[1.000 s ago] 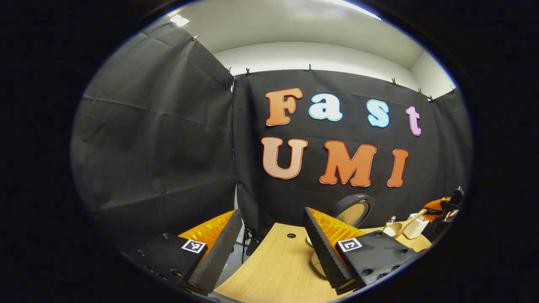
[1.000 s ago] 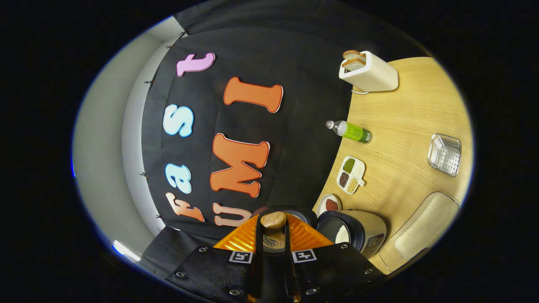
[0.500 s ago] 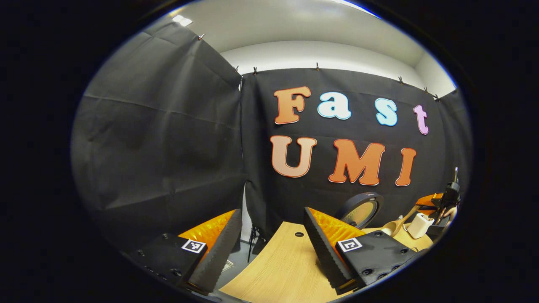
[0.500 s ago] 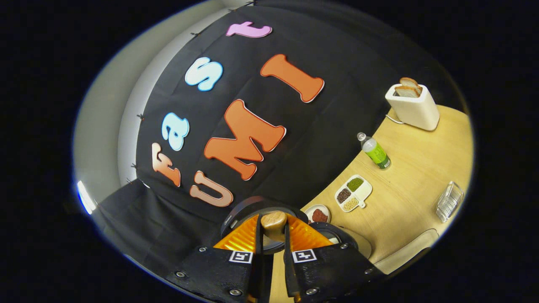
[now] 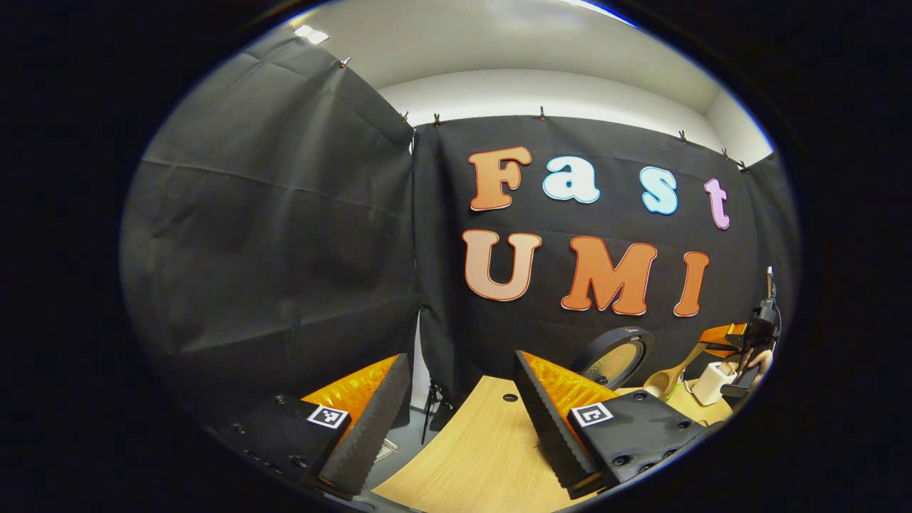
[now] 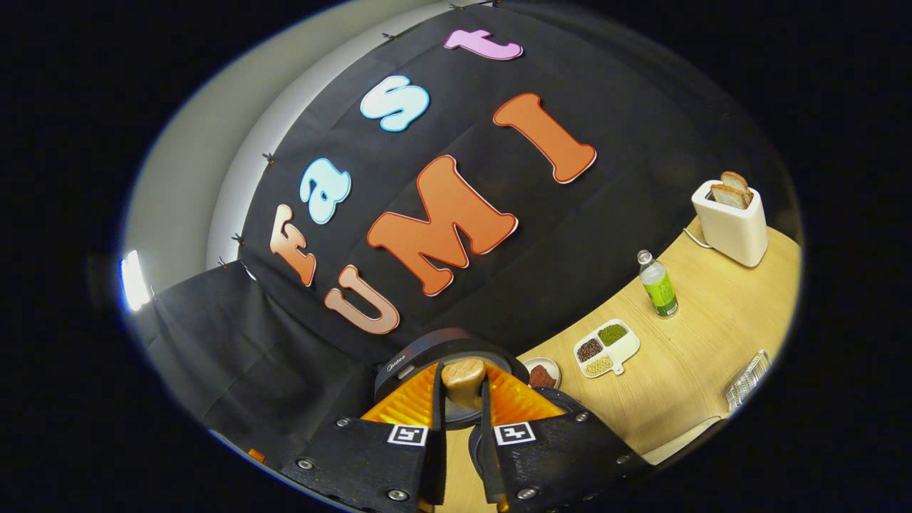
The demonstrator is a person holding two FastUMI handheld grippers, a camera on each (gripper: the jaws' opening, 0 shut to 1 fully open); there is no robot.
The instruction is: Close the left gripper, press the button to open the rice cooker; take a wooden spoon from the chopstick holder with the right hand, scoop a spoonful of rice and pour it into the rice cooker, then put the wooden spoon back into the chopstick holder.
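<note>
Your light wooden tabletop (image 6: 698, 356) carries the open black rice cooker (image 6: 427, 353) at its back edge — lid writing too small to read. Your right gripper (image 6: 462, 399) clamps the pale wooden spoon (image 6: 463, 376) over it; your left gripper (image 5: 456, 420) hangs wide apart — holding nothing.

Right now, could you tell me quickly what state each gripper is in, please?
Left gripper: open, holding nothing.
Right gripper: closed on the wooden spoon.
</note>
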